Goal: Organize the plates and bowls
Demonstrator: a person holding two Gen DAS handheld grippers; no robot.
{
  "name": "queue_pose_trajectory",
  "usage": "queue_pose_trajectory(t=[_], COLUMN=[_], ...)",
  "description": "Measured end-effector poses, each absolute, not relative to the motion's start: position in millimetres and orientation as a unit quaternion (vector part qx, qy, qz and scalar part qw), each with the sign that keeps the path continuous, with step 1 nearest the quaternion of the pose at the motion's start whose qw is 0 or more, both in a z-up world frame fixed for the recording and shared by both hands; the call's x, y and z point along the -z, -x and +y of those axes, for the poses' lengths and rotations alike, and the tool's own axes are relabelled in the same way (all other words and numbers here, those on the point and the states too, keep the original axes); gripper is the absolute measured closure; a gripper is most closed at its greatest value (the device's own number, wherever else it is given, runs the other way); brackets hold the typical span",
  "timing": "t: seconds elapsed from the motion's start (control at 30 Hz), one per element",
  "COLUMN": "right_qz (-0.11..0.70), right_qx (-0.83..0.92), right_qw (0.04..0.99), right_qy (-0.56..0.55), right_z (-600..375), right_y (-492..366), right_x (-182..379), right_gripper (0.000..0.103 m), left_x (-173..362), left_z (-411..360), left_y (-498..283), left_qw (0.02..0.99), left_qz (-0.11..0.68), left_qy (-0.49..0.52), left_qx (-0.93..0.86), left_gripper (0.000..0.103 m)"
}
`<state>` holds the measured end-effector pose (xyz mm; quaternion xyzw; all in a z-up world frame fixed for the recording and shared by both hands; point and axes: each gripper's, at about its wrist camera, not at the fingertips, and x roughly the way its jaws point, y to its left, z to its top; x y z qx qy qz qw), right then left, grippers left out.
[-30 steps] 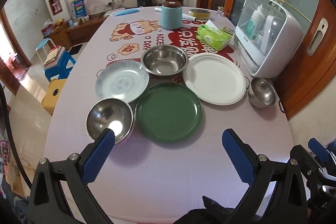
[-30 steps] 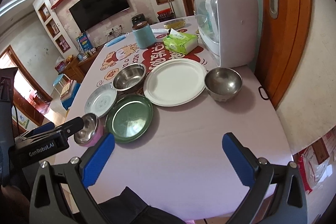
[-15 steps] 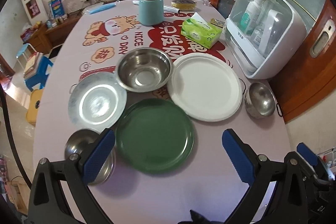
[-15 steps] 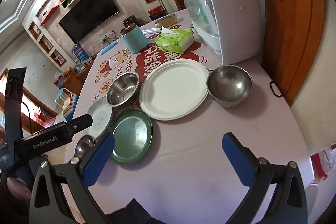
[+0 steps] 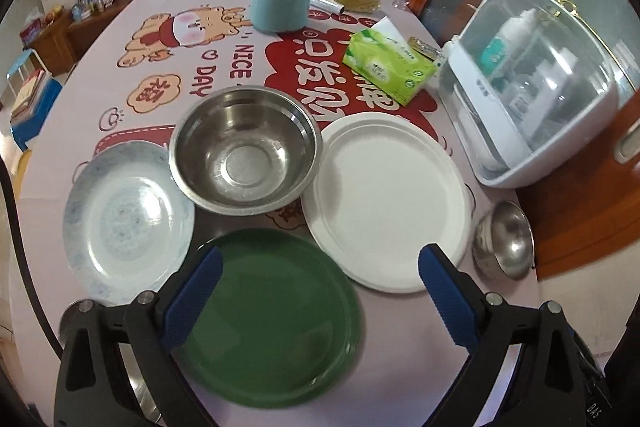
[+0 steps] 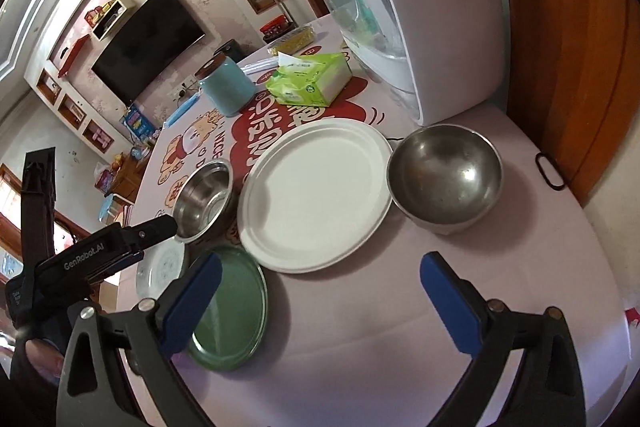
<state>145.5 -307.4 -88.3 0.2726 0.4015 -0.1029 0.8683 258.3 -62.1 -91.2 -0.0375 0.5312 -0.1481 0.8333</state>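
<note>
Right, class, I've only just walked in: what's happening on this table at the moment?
A person holds two grippers over a table set with dishes, sorting plates and bowls. Nothing is gripped yet. The left gripper hangs open over the green plate. The right gripper is open above bare tablecloth, near the white plate and small steel bowl. A larger steel bowl and patterned plate lie untouched.

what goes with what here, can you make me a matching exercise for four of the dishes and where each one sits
Things:
1. green plate
2. white plate
3. large steel bowl
4. small steel bowl

Places:
A. beside the white cabinet, nearest the table's right edge
B. between the open left tool's fingers
C. right of the large steel bowl
D. just below the NICE DAY print

Pairs: 1-B, 2-C, 3-D, 4-A
</note>
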Motion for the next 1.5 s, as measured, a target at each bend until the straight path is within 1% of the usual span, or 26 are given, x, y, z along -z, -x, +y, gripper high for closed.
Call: queue_pose_trajectory(t=[0.13,0.23,0.3,0.33,0.4,0.47,0.53,0.57,0.6,0.63,0.73,0.8,0.87,1.1,1.33,1.5], right_qz=[0.408,0.415,0.423,0.426,0.43,0.429,0.425,0.425,0.425,0.424,0.421,0.421,0.421,0.419,0.413,0.404], right_qx=[0.108,0.11,0.112,0.114,0.11,0.109,0.107,0.107,0.108,0.107,0.107,0.108,0.106,0.103,0.106,0.107], right_qw=[0.86,0.852,0.848,0.846,0.844,0.845,0.847,0.848,0.848,0.848,0.85,0.849,0.846,0.844,0.849,0.851], right_qy=[-0.287,-0.298,-0.3,-0.299,-0.301,-0.302,-0.302,-0.299,-0.298,-0.297,-0.298,-0.301,-0.31,-0.318,-0.313,-0.318], right_z=[-313.4,-316.5,-316.2,-316.1,-314.8,-315.3,-316.1,-316.6,-316.8,-317.6,-320.3,-322.4,-324.1,-327.1,-332.0,-335.3], right_y=[-155.7,-160.1,-162.7,-164.2,-166.6,-167.9,-170.1,-172.0,-173.7,-174.3,-177.5,-178.2,-178.3,-179.7,-186.3,-188.5], right_x=[106.8,120.9,130.6,134.3,142.0,147.1,150.6,152.8,155.2,156.4,160.6,164.1,167.9,175.8,181.3,183.7], right_gripper=[0.008,0.012,0.015,0.017,0.019,0.021,0.023,0.024,0.026,0.03,0.035,0.038,0.04,0.051,0.057,0.061], left_x=[110.7,123.8,131.7,135.6,144.0,149.9,155.8,158.8,160.1,162.2,167.9,171.6,175.0,182.9,190.1,196.9], left_z=[-64.8,-66.6,-68.6,-69.1,-71.1,-73.4,-76.6,-78.3,-80.3,-81.4,-85.1,-87.6,-90.1,-99.3,-107.2,-106.8], left_y=[-274.3,-283.4,-288.4,-290.6,-294.9,-298.2,-300.8,-302.4,-302.8,-304.1,-307.4,-309.8,-312.3,-316.9,-319.2,-322.1], left_qw=[0.826,0.82,0.815,0.812,0.806,0.803,0.802,0.801,0.799,0.798,0.798,0.795,0.793,0.792,0.791,0.783], left_qz=[0.544,0.552,0.559,0.562,0.57,0.573,0.575,0.576,0.577,0.578,0.578,0.581,0.582,0.581,0.585,0.596], left_qy=[0.037,0.039,0.043,0.045,0.049,0.053,0.05,0.049,0.05,0.05,0.049,0.049,0.047,0.031,0.013,0.021], left_qx=[0.144,0.145,0.147,0.148,0.15,0.154,0.154,0.157,0.16,0.162,0.163,0.167,0.173,0.181,0.18,0.178], left_gripper=[0.01,0.016,0.024,0.026,0.033,0.039,0.042,0.046,0.049,0.05,0.051,0.056,0.058,0.058,0.058,0.059])
